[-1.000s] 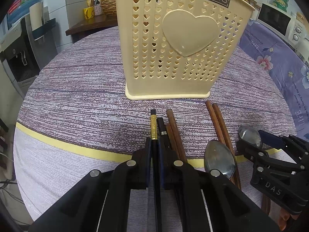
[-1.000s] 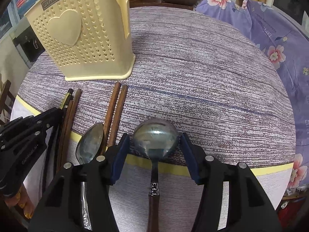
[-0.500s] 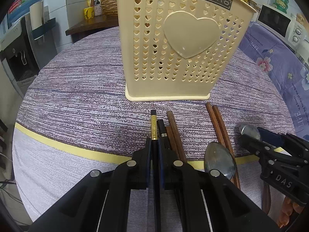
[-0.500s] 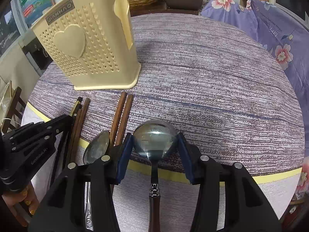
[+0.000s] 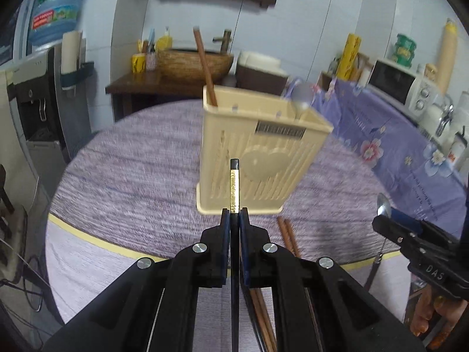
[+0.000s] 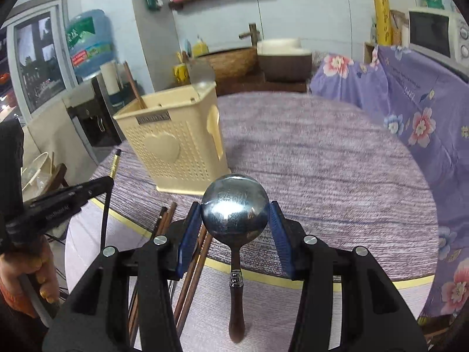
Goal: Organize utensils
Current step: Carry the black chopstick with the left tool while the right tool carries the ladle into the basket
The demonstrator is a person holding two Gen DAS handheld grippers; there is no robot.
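Purple-streaked cloth with a yellow border covers the round table [image 6: 337, 158], and a shelf of bottles and a microwave are seen behind it. On the cloth stands the cream plastic utensil holder pierced with small hearts [image 6: 176, 146]; one brown chopstick [image 5: 205, 67] and what seems a spoon bowl, blurred, already rise from it.

The left gripper [image 5: 234, 220] is closed tight on a single black chopstick with a gold band [image 5: 234, 187], its tip held in front of the holder. The right gripper [image 6: 236, 220] is set partway open, its blue pads pressed on the bowl of a steel spoon with a dark wooden handle [image 6: 234, 217], which hangs clear of the table.

Each piece should be carried above the rim, tipped upright, and released only once its lower end is inside a compartment, one hand at a time so the holder is not knocked.

Two brown chopsticks [image 5: 285, 234] are counted near the holder's base; more lie under the grippers, their number hidden.
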